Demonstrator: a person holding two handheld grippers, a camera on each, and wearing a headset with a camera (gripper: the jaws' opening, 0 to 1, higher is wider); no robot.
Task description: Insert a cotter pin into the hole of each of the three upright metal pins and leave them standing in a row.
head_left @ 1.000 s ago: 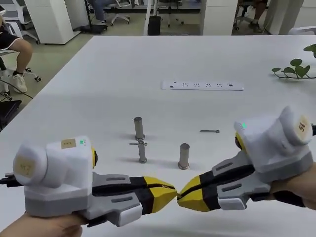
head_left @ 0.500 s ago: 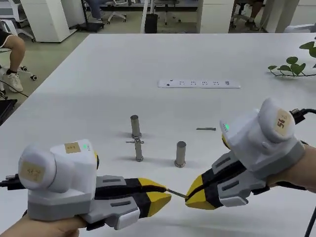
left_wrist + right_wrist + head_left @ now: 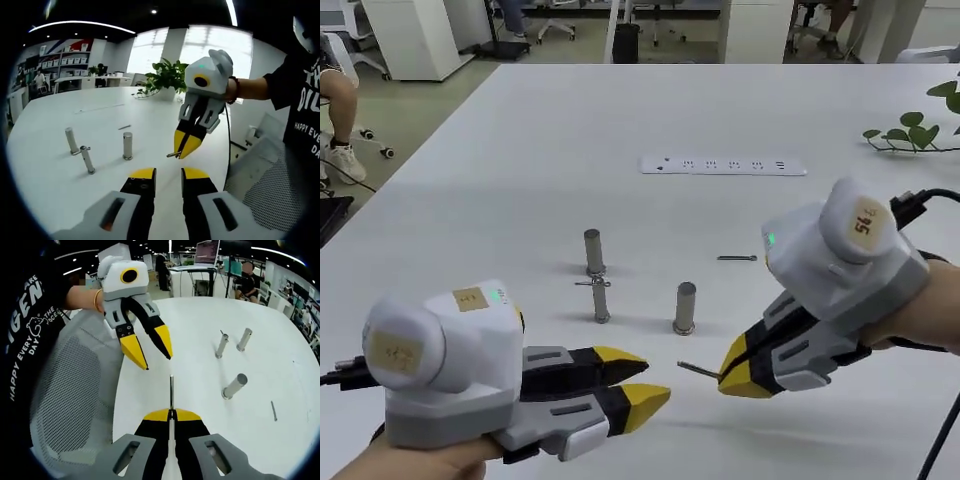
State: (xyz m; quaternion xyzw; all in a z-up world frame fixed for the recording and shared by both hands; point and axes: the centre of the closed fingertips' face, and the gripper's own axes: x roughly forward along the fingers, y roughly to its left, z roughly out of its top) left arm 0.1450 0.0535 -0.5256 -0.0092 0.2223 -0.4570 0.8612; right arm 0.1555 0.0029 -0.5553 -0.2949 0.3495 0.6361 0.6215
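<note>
Three upright metal pins stand on the white table: a rear pin [image 3: 592,250], a middle pin [image 3: 600,298] with a cotter pin through its top, and a bare right pin [image 3: 685,306]. My right gripper [image 3: 724,380] is shut on a cotter pin [image 3: 695,370] that sticks out to the left, in front of the right pin. In the right gripper view that cotter pin [image 3: 171,390] points straight ahead from the shut jaws [image 3: 171,415]. My left gripper [image 3: 653,380] is open and holds nothing, a short gap from the pin's tip. A loose cotter pin [image 3: 737,258] lies flat behind.
A white power strip [image 3: 723,166] lies across the table farther back. Plant leaves [image 3: 910,135] reach in at the right edge. Office chairs and a seated person's legs [image 3: 338,110] are on the floor to the left of the table.
The two grippers' tips met over the cotter pin a second ago. The left gripper has since opened and let go, and the right gripper has drawn away to the right with the pin.
</note>
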